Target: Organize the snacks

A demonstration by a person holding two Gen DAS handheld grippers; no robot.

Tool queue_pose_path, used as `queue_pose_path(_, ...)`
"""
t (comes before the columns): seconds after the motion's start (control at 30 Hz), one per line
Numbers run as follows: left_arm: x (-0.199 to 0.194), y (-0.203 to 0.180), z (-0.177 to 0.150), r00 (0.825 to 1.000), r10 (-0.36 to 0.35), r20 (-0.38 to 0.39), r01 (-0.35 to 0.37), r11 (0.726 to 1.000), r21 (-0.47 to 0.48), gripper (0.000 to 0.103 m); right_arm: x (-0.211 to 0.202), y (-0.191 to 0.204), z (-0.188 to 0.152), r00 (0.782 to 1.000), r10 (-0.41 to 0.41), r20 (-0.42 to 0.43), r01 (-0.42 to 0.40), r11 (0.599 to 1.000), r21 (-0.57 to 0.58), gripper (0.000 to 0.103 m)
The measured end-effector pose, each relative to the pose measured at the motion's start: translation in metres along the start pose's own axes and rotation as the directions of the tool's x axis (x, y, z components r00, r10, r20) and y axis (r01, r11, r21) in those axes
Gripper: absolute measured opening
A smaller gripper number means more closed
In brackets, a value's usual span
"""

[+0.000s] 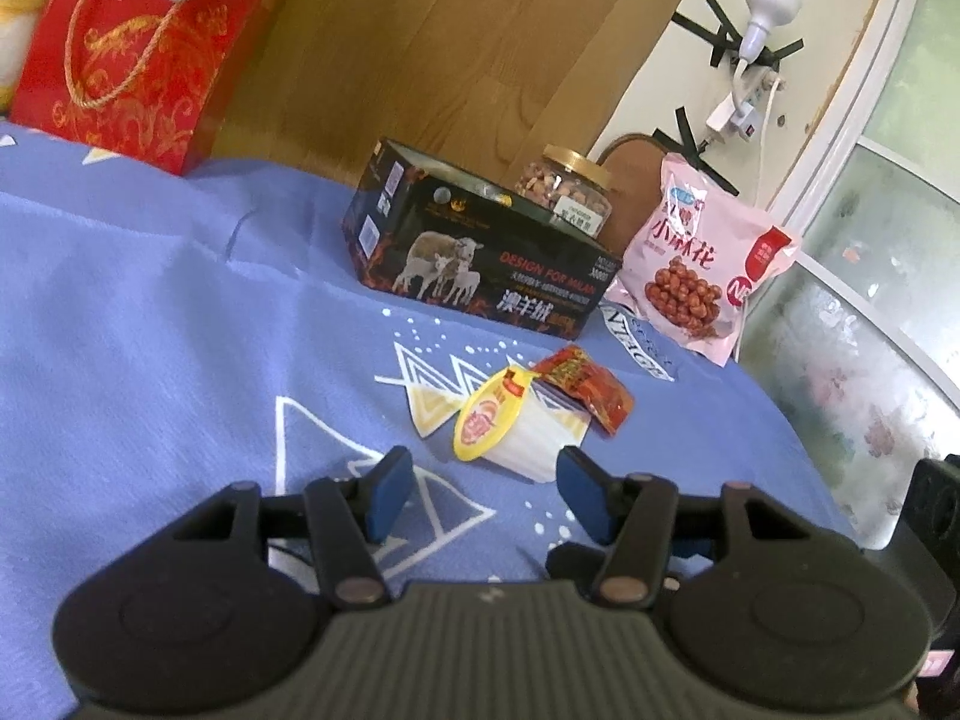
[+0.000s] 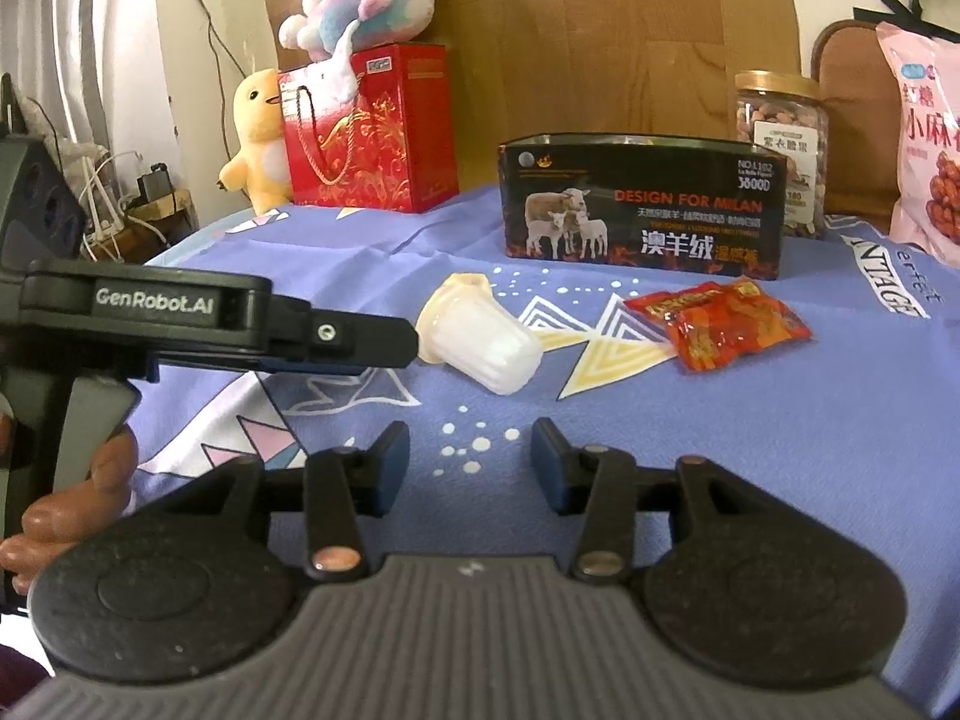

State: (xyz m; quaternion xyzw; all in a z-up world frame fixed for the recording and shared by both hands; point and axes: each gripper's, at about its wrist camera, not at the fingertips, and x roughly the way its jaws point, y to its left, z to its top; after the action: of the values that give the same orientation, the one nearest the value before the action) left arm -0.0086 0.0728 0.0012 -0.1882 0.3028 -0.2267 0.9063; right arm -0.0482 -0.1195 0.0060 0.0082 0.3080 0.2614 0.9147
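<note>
My left gripper (image 1: 483,492) is spread wide and empty just short of the jelly cup (image 1: 516,429), lying on its side on the desk (image 1: 150,330) beside the red packet (image 1: 585,387). I should straddle its ribbed body squarely before squeezing. My right gripper (image 2: 471,465) waits open, empty.

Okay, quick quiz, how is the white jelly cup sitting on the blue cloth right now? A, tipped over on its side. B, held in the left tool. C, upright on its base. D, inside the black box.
A: the jelly cup lies on its side on the blue cloth, yellow lid facing the open left tool, which is not touching it, in front of the black box.
</note>
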Motion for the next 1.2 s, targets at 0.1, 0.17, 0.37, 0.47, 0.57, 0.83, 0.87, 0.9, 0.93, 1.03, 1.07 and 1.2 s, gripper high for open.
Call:
queue_pose_path(0.1,-0.002,-0.002,-0.001,1.0,0.018,0.015,-0.018,1.0,0.009,0.054,-0.001,-0.004,0.0,1.0,0.008,0.009,-0.008,1.0,0.028,0.051)
queue_pose_path(0.17,-0.003,-0.004,-0.001,0.999,0.029,0.019,-0.029,0.999,0.013,0.054,-0.003,-0.006,0.0,1.0,0.013,0.019,-0.014,0.999,0.04,0.058)
queue_pose_path(0.37,-0.005,-0.005,-0.002,0.997,0.068,0.038,-0.068,0.998,0.01,0.054,-0.006,-0.012,-0.001,0.998,0.039,0.041,-0.042,0.997,0.071,0.062)
queue_pose_path(0.47,-0.005,-0.004,-0.001,0.997,0.073,0.039,-0.074,0.997,0.0,0.054,-0.007,-0.013,-0.001,0.997,0.052,0.052,-0.056,0.996,0.076,0.062)
queue_pose_path(0.57,-0.004,-0.004,-0.001,0.996,0.08,0.029,-0.081,0.997,0.002,0.055,-0.009,-0.015,-0.001,0.996,0.061,0.065,-0.066,0.994,0.082,0.063)
queue_pose_path(0.83,-0.002,-0.007,-0.001,0.995,0.102,0.015,-0.102,0.994,0.023,0.057,-0.013,-0.018,-0.001,0.993,0.082,0.09,-0.09,0.991,0.097,0.067)
queue_pose_path(0.87,-0.001,-0.007,-0.001,0.995,0.102,0.014,-0.103,0.994,0.024,0.057,-0.013,-0.018,-0.001,0.992,0.084,0.092,-0.093,0.991,0.099,0.067)
queue_pose_path(0.9,-0.001,-0.007,-0.001,0.995,0.103,0.013,-0.104,0.994,0.024,0.057,-0.014,-0.018,-0.002,0.992,0.085,0.094,-0.095,0.991,0.1,0.067)
queue_pose_path(0.93,-0.001,-0.007,0.0,0.994,0.104,0.012,-0.105,0.994,0.025,0.058,-0.014,-0.019,-0.001,0.992,0.086,0.096,-0.096,0.99,0.101,0.068)
queue_pose_path(1.03,-0.001,-0.007,-0.001,0.994,0.108,0.011,-0.109,0.994,0.03,0.059,-0.014,-0.019,-0.002,0.991,0.088,0.1,-0.098,0.99,0.102,0.069)
queue_pose_path(1.07,-0.001,-0.008,-0.001,0.994,0.109,0.011,-0.109,0.994,0.032,0.06,-0.014,-0.019,-0.002,0.991,0.087,0.1,-0.097,0.99,0.102,0.069)
queue_pose_path(1.2,-0.002,-0.008,-0.001,0.994,0.111,0.014,-0.112,0.993,0.036,0.062,-0.014,-0.019,-0.002,0.991,0.088,0.097,-0.098,0.99,0.102,0.069)
